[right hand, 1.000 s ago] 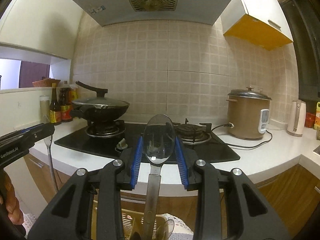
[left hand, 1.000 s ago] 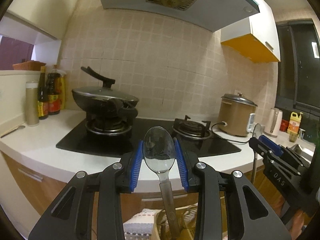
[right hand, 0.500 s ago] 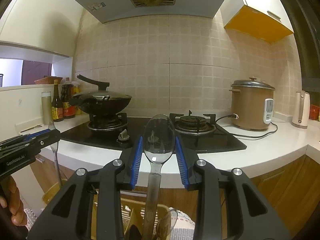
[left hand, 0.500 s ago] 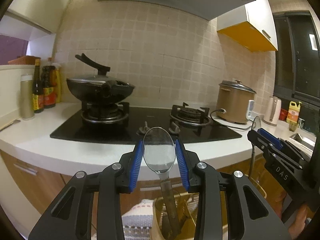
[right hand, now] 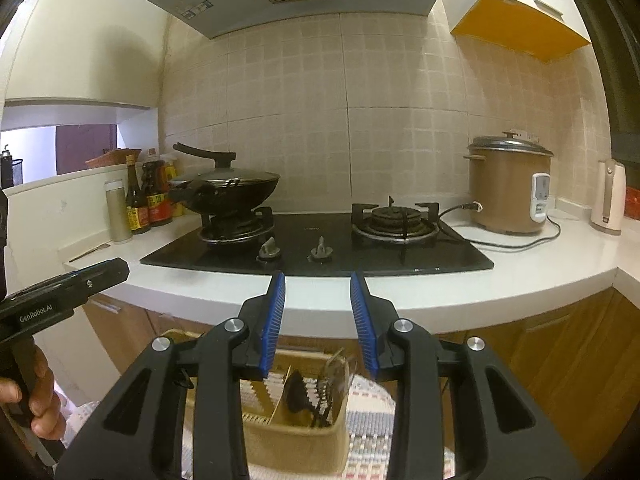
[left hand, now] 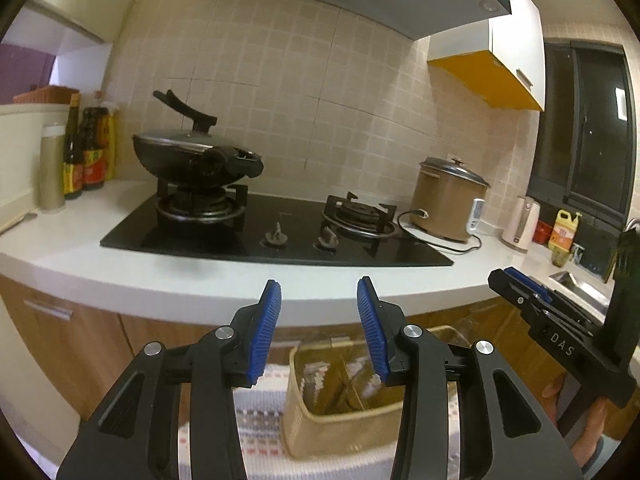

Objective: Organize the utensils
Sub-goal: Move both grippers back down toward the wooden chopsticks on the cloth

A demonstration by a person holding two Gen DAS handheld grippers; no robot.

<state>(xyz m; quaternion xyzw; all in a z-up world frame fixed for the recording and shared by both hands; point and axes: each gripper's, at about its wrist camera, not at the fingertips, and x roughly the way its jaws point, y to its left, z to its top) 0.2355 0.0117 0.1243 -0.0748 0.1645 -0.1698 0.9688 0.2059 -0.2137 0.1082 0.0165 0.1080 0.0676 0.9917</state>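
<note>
My left gripper [left hand: 317,292] hangs over a tan utensil basket [left hand: 340,416]; its jaws are opening and nothing is between the blue pads. In the right wrist view my right gripper [right hand: 317,284] is open and empty above the same basket [right hand: 296,444]. A clear spoon [right hand: 339,368] and a dark utensil [right hand: 297,396] stand upright in it, below the right pads. In the left wrist view the basket's dividers show, but I make out no spoon there. Each gripper appears at the edge of the other's view: the right gripper [left hand: 520,292] and the left gripper [right hand: 100,274].
The basket stands on a striped cloth [right hand: 372,440] in front of a white counter [left hand: 200,280]. On the counter are a black gas hob [left hand: 280,236], a lidded wok [left hand: 192,156], a rice cooker [right hand: 508,188], sauce bottles [right hand: 146,200] and a kettle [right hand: 608,196]. A hand [right hand: 36,396] holds the left gripper.
Both grippers held a clear spoon upright by its bowl; now both have let go and the spoons have dropped out from between the pads. Both views sank slightly towards the basket.
</note>
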